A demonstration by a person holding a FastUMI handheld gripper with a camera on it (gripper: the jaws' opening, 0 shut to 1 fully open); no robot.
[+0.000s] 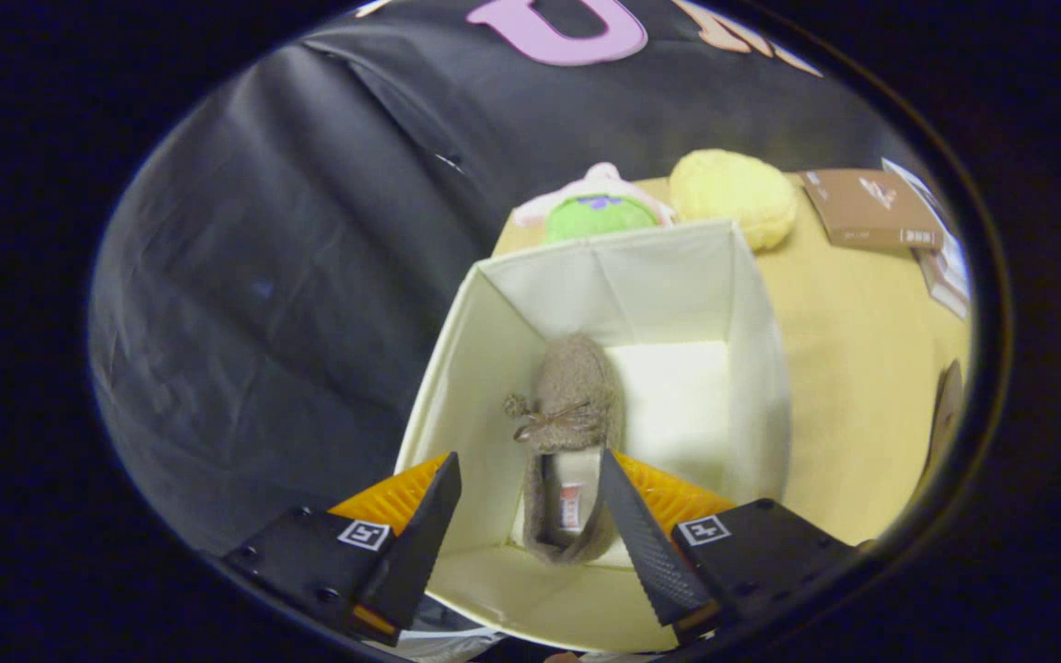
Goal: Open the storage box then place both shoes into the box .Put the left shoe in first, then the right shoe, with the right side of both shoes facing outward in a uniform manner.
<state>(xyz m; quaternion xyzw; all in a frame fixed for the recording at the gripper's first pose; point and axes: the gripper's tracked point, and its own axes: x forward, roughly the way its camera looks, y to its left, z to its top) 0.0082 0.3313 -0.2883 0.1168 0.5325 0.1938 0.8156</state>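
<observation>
Far end of wooden table (862,368): green-and-pink plush toy (597,210), yellow plush (735,195) just right of it; brown booklet (869,210) farther right, more books (947,273) beside.

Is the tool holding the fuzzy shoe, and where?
Nothing is held. The tool is open above the box; the shoe lies on the box floor between its fingers, untouched.
</observation>
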